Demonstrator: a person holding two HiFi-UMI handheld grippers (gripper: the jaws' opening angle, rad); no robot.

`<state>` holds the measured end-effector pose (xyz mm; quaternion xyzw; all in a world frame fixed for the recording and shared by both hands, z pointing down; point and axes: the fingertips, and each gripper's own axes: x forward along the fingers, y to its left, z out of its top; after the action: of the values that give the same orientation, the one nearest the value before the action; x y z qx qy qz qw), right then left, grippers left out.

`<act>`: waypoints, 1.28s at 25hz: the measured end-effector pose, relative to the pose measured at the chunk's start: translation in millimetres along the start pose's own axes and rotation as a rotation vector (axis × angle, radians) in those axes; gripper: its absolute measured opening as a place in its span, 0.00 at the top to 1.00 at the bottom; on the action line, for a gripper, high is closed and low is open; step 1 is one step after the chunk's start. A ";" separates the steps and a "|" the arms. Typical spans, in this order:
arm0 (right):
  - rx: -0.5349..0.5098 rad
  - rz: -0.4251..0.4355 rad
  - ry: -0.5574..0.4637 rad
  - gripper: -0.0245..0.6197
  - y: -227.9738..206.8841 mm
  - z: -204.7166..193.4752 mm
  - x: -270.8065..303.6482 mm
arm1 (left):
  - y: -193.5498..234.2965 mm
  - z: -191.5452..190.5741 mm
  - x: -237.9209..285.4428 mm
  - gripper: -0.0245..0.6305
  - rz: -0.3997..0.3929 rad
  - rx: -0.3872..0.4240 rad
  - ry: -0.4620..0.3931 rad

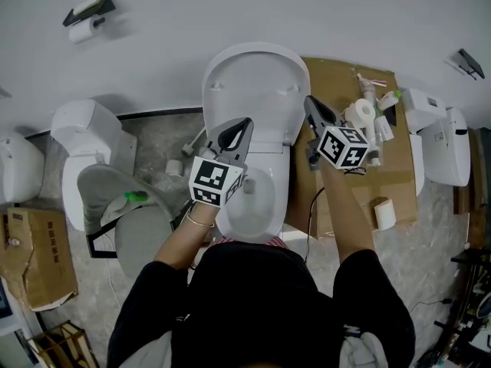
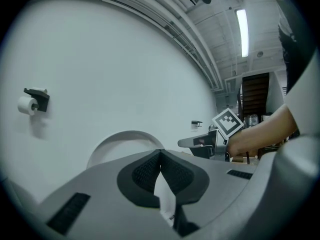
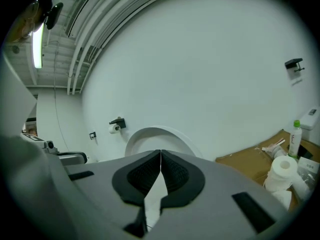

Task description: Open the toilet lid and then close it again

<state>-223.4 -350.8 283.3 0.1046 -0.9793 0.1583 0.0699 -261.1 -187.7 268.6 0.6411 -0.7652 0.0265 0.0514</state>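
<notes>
Leaning back against the pale wall, the white oval toilet lid (image 1: pixel 253 83) stands fully raised, leaving the white ceramic toilet bowl (image 1: pixel 259 205) below it uncovered.

The left gripper (image 1: pixel 245 123) hangs over the front of that toilet, with its tips pointing up toward the lower edge of the lid but not touching it. In the left gripper view its black ribbed pads (image 2: pixel 145 171) are pressed together at the tips, with nothing between them. The rounded top of the lid rises behind them.

The right gripper (image 1: pixel 310 102) is held just off the toilet's right side, level with the hinge end of the lid. Its black-and-white marker cube (image 1: pixel 342 146) sits over the edge of the brown cardboard surface (image 1: pixel 399 175) beside the toilet. In the right gripper view the jaws likewise meet at their tips and carry nothing.

On the cardboard to the right of the toilet lie a white paper roll (image 1: pixel 359 113), a clear bottle with a green cap (image 1: pixel 390 98) and some small toiletries. A second white roll (image 1: pixel 385 215) lies nearer the person.

Left of the toilet stands another white toilet (image 1: pixel 88 152), and a black wall holder with a paper roll (image 1: pixel 88 18) hangs above it. A further white toilet (image 1: pixel 441 140) sits beyond the cardboard on the right.
</notes>
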 end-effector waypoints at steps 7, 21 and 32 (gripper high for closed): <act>0.058 0.010 -0.044 0.93 13.1 -1.0 -39.3 | -32.0 14.4 -2.9 0.96 -0.050 0.065 -0.011; 0.079 0.048 -0.059 0.93 38.7 -11.5 -103.5 | -83.4 24.1 -4.3 0.96 -0.140 0.083 -0.010; 0.064 0.010 -0.178 0.93 61.5 8.5 -149.2 | -106.6 27.9 -9.1 0.96 -0.172 0.118 -0.010</act>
<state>-93.8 -269.3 231.8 0.1157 -0.9766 0.1800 -0.0216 -155.9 -200.6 237.2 0.7065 -0.7048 0.0637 0.0117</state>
